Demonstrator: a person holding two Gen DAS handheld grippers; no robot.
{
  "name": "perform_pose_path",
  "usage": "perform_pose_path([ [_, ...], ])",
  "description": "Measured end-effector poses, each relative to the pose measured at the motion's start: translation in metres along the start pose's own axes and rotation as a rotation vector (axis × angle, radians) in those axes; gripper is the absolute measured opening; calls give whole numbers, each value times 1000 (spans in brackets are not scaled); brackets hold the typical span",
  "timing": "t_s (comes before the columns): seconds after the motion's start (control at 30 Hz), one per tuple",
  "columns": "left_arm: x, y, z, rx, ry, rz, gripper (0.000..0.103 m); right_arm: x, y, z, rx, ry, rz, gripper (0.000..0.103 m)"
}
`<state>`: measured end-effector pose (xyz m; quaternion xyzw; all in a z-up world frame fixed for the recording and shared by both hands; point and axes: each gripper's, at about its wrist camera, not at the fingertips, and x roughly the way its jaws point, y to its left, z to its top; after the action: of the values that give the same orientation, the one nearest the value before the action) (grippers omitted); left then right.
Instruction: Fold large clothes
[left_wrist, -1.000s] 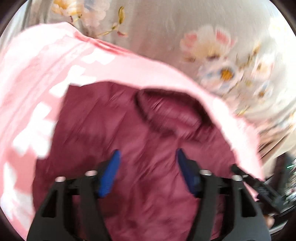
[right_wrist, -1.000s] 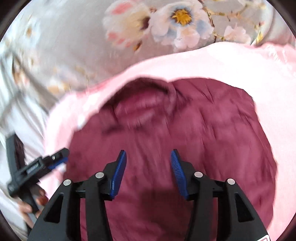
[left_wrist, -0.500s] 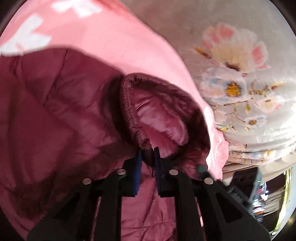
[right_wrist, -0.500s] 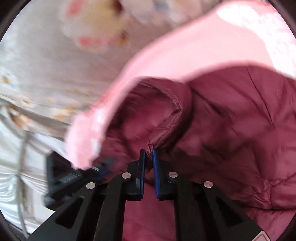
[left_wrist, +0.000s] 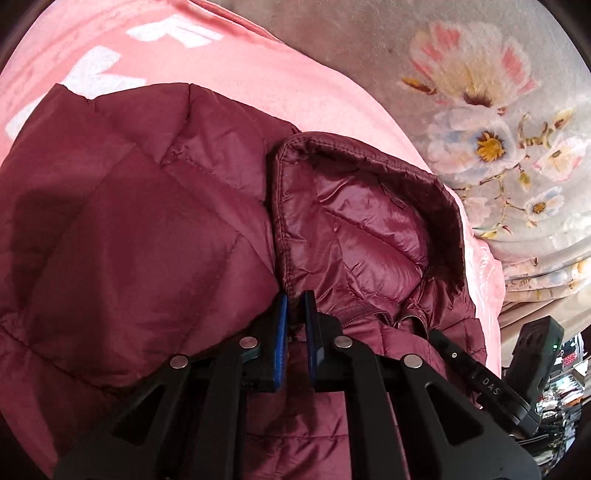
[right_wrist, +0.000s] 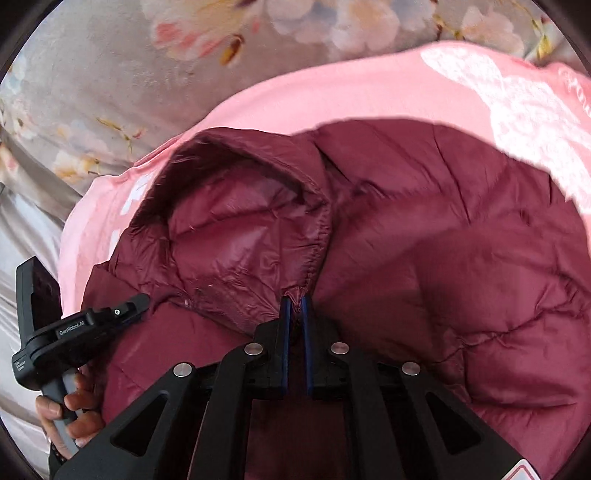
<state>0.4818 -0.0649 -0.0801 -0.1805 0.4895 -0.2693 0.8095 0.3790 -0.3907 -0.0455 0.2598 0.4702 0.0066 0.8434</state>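
Note:
A dark maroon quilted puffer jacket (left_wrist: 147, 236) lies on a pink blanket, its hood (left_wrist: 362, 229) open toward me. My left gripper (left_wrist: 295, 299) is shut on the hood's rim where it meets the collar. In the right wrist view the jacket (right_wrist: 461, 258) fills the frame and my right gripper (right_wrist: 294, 302) is shut on the other side of the hood's rim (right_wrist: 317, 236). The left gripper's body shows at lower left of the right wrist view (right_wrist: 74, 328), held by a hand.
A pink blanket with white patterning (left_wrist: 229, 62) lies under the jacket, also in the right wrist view (right_wrist: 369, 88). Around it is a grey floral bedspread (left_wrist: 480, 110). The right gripper's body (left_wrist: 517, 369) sits at the left wrist view's lower right.
A second ago both grippers were open above the jacket. They closed on the hood's rim half a second ago and still hold it; the view has steadied.

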Motion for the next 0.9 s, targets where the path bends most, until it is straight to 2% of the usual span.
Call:
perform_pose_path([
  [0.17,0,-11,-3,66,-18,45,10,-5,-7,-6,36,-12,24,3],
  [0.23,-9,-11,-3,71,-6,47,10,-17,-13,-9,77,-6,29,7],
  [0.27,-17,-12,-1,72,-4,55,10,-27,-16,-9,97,-10,32,12],
  [0.4,-56,-27,21,107,-74,52,9,-64,-9,9,85,-97,28,13],
  [0.47,-63,-34,43,79,-91,27,11,-74,1,34,100,-138,47,13],
  [0.53,-63,-40,69,14,-113,-13,18,-73,11,58,120,-169,71,14],
  [0.63,-50,-45,104,-81,-140,-27,30,-61,31,89,122,-240,42,15],
  [0.67,-42,-44,111,-104,-130,-49,37,-53,35,96,125,-248,26,15],
  [0.7,-27,-41,119,-139,-102,-77,40,-45,39,102,129,-251,16,15],
  [0.77,1,-36,123,-190,-52,-78,40,-22,42,109,119,-236,-25,15],
  [0.83,26,-33,120,-181,17,-68,37,2,43,109,82,-180,-66,15],
  [0.9,36,-35,110,-87,54,-41,33,24,44,100,1,-77,-64,15],
])
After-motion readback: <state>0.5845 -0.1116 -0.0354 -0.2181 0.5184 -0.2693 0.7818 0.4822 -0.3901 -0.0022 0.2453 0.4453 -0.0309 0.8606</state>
